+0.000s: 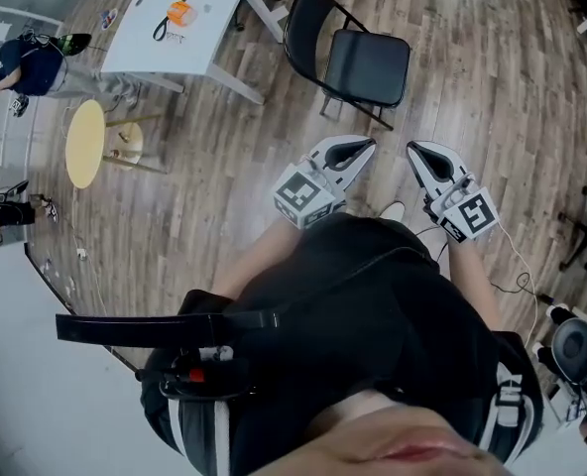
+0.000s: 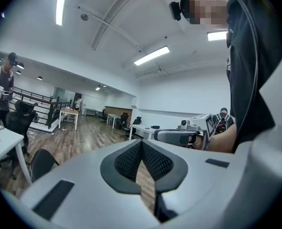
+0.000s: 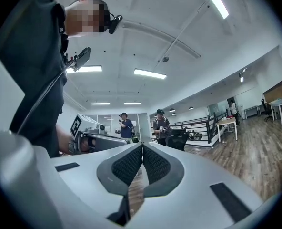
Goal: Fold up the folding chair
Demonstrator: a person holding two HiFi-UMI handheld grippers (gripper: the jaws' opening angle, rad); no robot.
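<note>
The black folding chair stands unfolded on the wooden floor, just beyond both grippers in the head view. My left gripper points toward its near left side, shut and empty, a short way from the seat. My right gripper is level with it on the right, also shut with nothing held. In the left gripper view the closed jaws meet at a line, and a black chair back shows low on the left. In the right gripper view the jaws are closed too, with the left gripper beside them.
A white table with an orange object stands behind and left of the chair. A round yellow stool and a person are at the far left. An office chair and floor cables lie at the right.
</note>
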